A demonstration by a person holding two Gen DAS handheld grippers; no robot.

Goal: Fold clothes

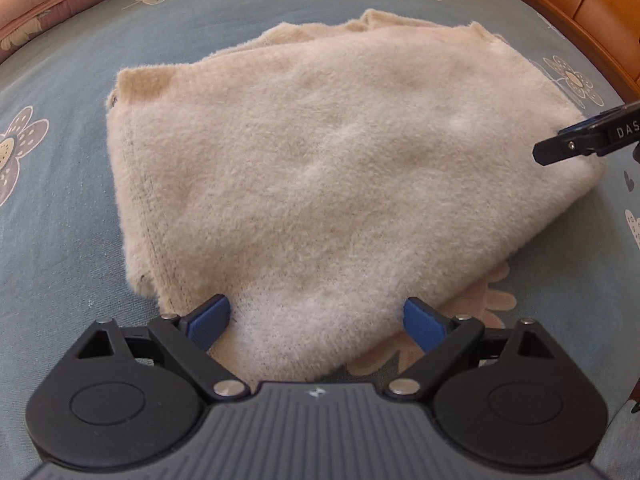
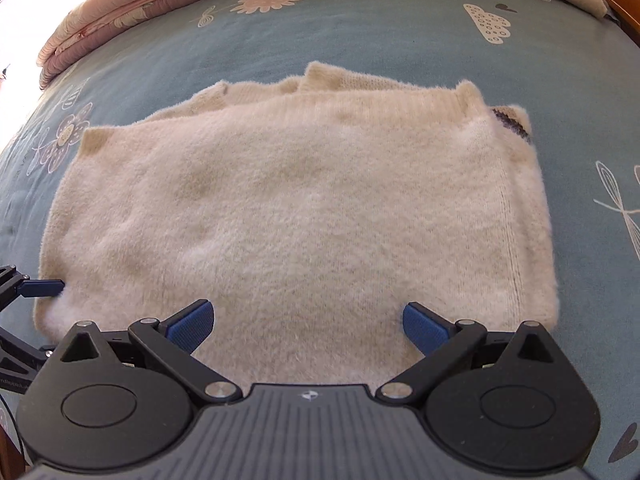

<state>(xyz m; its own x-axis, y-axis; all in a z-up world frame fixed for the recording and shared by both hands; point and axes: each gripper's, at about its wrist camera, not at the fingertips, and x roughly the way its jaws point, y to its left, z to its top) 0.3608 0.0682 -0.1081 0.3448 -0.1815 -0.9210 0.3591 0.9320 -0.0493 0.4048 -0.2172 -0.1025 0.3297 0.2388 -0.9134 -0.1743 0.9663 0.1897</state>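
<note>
A cream fluffy sweater (image 1: 320, 168) lies folded in a rough rectangle on the blue bed sheet (image 1: 60, 208). My left gripper (image 1: 316, 322) is open, its blue pads (image 1: 210, 320) spread either side of the sweater's near corner. In the right wrist view the same sweater (image 2: 288, 216) fills the middle, and my right gripper (image 2: 306, 324) is open over its near edge. The right gripper's finger (image 1: 560, 148) shows at the sweater's right edge in the left wrist view. The left gripper's blue finger (image 2: 42, 288) touches the sweater's left edge in the right wrist view.
The blue sheet (image 2: 360, 28) carries flower and cloud prints. A pink quilt (image 2: 132, 4) is bunched along the far side. A wooden bed frame (image 1: 592, 12) runs along the right. A dark striped bit of fabric (image 2: 512, 124) peeks from the sweater's far right corner.
</note>
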